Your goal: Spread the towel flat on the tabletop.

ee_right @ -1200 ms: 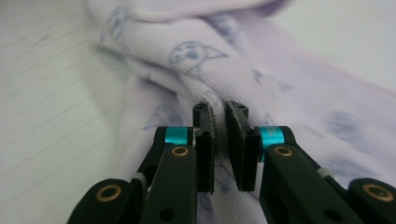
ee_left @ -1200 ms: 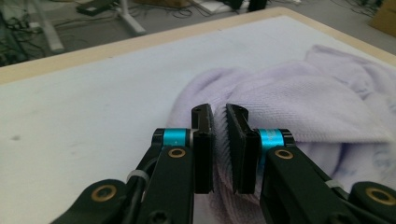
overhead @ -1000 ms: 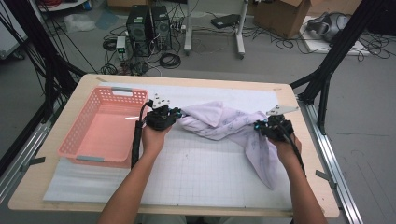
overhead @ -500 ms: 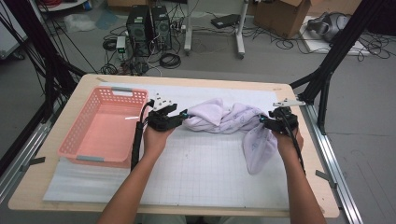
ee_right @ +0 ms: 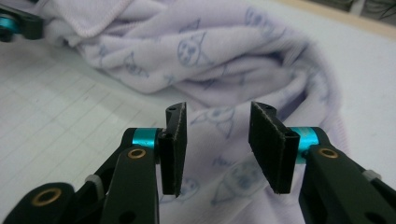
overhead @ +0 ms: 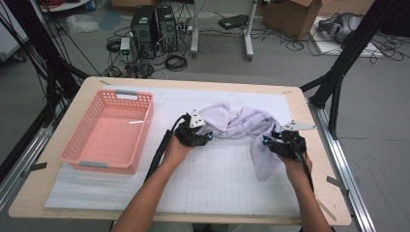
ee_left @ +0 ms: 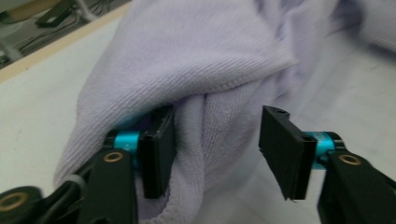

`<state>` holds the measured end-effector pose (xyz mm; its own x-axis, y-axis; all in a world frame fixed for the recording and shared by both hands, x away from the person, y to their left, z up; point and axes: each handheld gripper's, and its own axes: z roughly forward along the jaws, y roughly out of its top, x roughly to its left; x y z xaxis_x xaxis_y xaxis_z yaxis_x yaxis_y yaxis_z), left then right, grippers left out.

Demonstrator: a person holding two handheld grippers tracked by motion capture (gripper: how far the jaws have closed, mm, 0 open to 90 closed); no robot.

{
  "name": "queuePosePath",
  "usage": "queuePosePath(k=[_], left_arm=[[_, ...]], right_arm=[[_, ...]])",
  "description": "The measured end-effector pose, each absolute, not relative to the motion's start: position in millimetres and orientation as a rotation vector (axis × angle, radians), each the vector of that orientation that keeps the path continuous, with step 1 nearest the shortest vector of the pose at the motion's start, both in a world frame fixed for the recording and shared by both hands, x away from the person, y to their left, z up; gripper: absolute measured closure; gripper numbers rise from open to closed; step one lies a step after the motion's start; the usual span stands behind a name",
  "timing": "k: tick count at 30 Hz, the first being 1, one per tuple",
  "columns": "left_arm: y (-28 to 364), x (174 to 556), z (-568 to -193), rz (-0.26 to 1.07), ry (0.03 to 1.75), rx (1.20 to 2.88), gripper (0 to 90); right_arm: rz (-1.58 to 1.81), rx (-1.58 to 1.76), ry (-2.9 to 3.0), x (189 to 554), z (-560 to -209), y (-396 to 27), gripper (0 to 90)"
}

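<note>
A lavender towel (overhead: 237, 121) printed with cat faces lies bunched on the white mat, one end trailing toward the near edge. My left gripper (overhead: 202, 137) sits at its left end. Its jaws have just been opening, and in the left gripper view (ee_left: 217, 116) a fold of towel (ee_left: 196, 56) lies loose between them, brushing the left pad (ee_left: 159, 149) only. My right gripper (overhead: 269, 143) is at the towel's right end and has also just opened. In the right gripper view (ee_right: 218, 109) the towel (ee_right: 224, 56) lies under and beyond the parted jaws, unpinched.
A pink plastic basket (overhead: 145, 121) stands with nothing in it on the left of the table. The white gridded mat (overhead: 217, 183) covers most of the wooden tabletop (overhead: 319, 159). Black frame posts (overhead: 338, 77) flank the table; computers and cables lie on the floor behind.
Both grippers have opened and let go of the towel, which was held between them and now rests on the mat. The left hand has moved right and lower; the right has dropped slightly.
</note>
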<state>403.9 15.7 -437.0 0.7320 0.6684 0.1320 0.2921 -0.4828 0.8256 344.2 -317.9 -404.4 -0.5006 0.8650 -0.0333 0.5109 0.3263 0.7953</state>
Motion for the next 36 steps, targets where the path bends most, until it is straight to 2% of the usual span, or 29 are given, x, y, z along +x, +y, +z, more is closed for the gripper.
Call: queuePosePath(k=[3,5,6,10,12,16,20,28,31,34,36], left_arm=[[10,410,-442,0.585,0.746,2.100,39.8],[8,412,-442,0.607,0.738,2.140,43.1],[7,413,-442,0.623,0.732,2.144,46.8],[10,411,-439,0.588,0.762,2.146,71.8],[15,411,-435,0.520,0.777,2.151,75.2],[30,404,-431,0.360,0.782,2.103,76.0],[43,387,-427,0.265,0.761,2.047,76.0],[57,348,-413,0.179,0.699,1.934,76.0],[57,339,-409,0.142,0.679,1.891,76.0],[57,334,-403,0.106,0.663,1.844,75.9],[55,332,-398,0.087,0.647,1.815,76.0]], right_arm=[[1.032,1.218,2.163,344,-414,-315,54.5],[1.028,1.228,2.178,345,-418,-313,54.7],[1.023,1.228,2.184,346,-420,-312,54.7],[1.033,1.228,2.199,346,-422,-308,54.1],[1.055,1.230,2.201,344,-422,-308,53.6],[1.087,1.239,2.204,341,-422,-310,53.0],[1.109,1.249,2.203,335,-423,-313,53.1],[1.140,1.222,2.247,321,-428,-311,53.9],[1.179,1.189,2.326,316,-433,-303,49.3],[1.063,1.157,2.404,315,-443,-290,45.4],[1.035,1.149,2.373,315,-444,-288,50.2]])
